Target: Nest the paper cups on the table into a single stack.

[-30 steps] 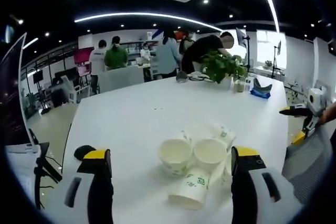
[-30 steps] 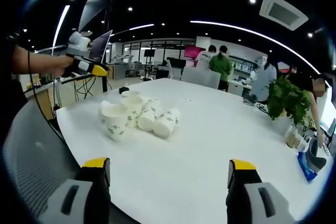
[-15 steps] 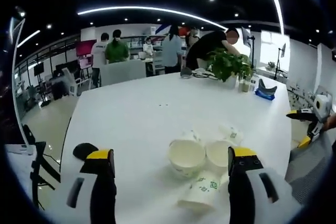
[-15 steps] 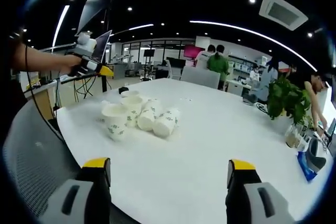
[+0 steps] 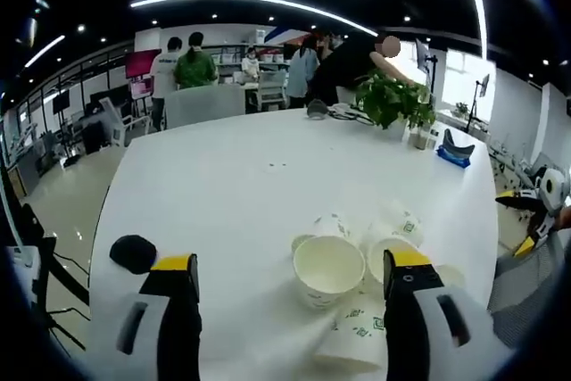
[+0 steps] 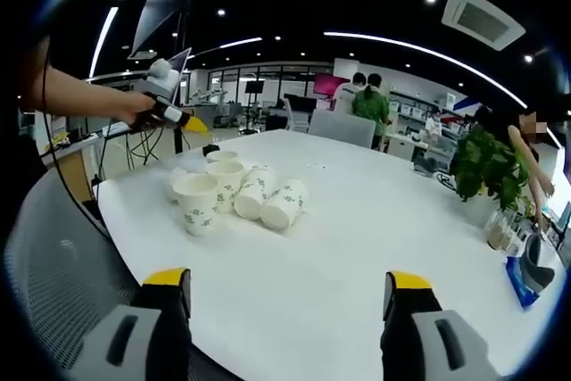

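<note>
A: Left gripper [image 5: 284, 276]: jaws stood wide apart, nothing between the pads. The nearest upright paper cup [image 5: 327, 269] sat just ahead, between the jaw tips but apart from both. A second upright cup [image 5: 390, 254] was partly hidden behind the right-hand jaw.

B: Right gripper [image 6: 284, 289]?

A: Also fully spread and empty, held back over the near table edge, well apart from the cluster of cups [image 6: 234, 195]. The left gripper [image 6: 167, 106] showed there too, hovering above the cluster.

B: How did the cups lie?

A: Bunched near one corner of the white table [image 5: 232, 185]. Some stood upright; at least two lay on their sides [image 6: 283, 205], and one more lay tipped right beside the left jaws [image 5: 353, 340]. No stack had formed yet.

B: Advice for the grab?

A: My read: close on the rim wall of the upright cup, gently, since paper walls crush. Come in straight, because the neighbours touched it and could get knocked. Then lower it into another upright cup, axes lined up.

B: Surroundings?

A: A smooth, glossy tabletop with a small black object [image 5: 133, 252] near the left jaws and a potted plant [image 5: 393, 101] at the far end. It was an open office with ceiling strip lights, and people stood at the back.
</note>
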Demonstrator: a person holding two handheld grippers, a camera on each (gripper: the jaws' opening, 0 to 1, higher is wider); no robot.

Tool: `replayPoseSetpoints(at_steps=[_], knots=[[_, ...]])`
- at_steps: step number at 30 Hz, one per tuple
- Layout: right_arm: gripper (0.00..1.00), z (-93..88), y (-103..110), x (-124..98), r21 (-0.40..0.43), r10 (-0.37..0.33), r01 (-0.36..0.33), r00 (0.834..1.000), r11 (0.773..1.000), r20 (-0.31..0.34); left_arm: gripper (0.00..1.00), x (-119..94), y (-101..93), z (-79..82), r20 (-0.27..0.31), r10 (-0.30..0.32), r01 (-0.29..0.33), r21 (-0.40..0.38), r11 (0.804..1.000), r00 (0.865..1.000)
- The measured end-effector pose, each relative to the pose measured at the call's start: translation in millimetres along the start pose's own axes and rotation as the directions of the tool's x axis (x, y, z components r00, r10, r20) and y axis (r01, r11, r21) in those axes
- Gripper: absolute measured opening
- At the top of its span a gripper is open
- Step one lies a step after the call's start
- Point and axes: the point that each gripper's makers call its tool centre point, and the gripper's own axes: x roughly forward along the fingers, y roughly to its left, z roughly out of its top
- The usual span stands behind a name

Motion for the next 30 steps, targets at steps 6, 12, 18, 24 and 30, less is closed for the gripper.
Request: replayPoseSetpoints(at_steps=[6,12,18,24,30], knots=[[0.9,-0.9,-1,0,0.001,-0.005,0.005,1.0,1.0,-0.004,0.76,16,3.6,-5.2,-0.017,-0.02,0.02,-0.002,1.0,1.0],[0.89,-0.9,-1,0,-0.001,-0.006,0.006,1.0,1.0,-0.006,0.68,26,1.6,-5.0,-0.019,-0.05,0.049,-0.018,0.999,0.999],[0.88,0.4,1,0,-0.001,-0.007,0.007,1.0,1.0,-0.01,0.53,34,1.0,-17.1,-0.044,-0.056,0.055,-0.038,0.998,0.997],[0.87,0.7,5,0,-0.002,-0.001,0.001,1.0,1.0,-0.016,0.44,42,-1.3,-21.6,-0.06,-0.065,0.062,-0.048,0.997,0.996],[0.87,-0.4,7,0,-0.004,0.001,-0.001,1.0,1.0,-0.026,0.34,50,-3.3,-29.4,-0.085,-0.087,0.082,-0.057,0.995,0.993]])
